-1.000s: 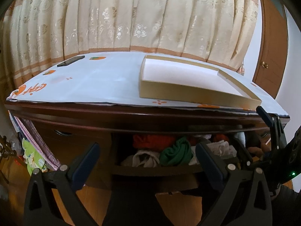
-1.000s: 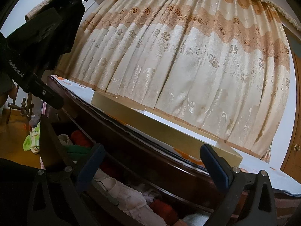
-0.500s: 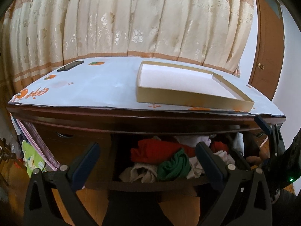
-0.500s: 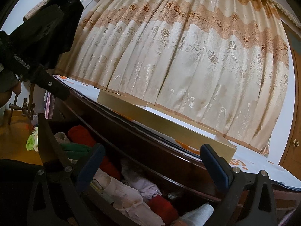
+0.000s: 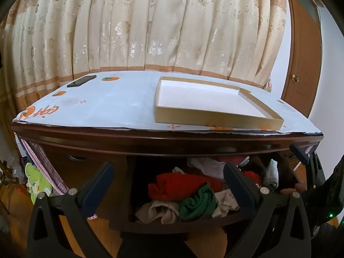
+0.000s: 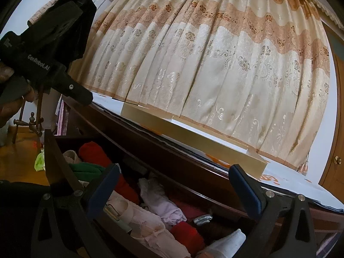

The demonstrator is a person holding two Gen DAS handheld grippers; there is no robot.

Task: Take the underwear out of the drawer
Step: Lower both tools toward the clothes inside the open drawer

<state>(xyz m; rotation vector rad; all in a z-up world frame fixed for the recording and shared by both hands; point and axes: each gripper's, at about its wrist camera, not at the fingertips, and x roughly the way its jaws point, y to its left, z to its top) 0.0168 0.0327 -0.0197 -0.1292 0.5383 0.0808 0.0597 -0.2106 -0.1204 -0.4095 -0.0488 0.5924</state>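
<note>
A big cream curtain with gold flowers is hanging behind everything, and it is covering the whole back of the room. Bands of orange-brown are running across it. In front of it a dark brown wooden table is standing, and a pale blue cloth with little orange pictures is lying on top. A brown wooden door with a round gold knob is showing on the right, beside a white wall. The floor is shining in warm orange wood. A dark coat is hanging on a stand at the left. Soft daylight is glowing through the curtain.
</note>
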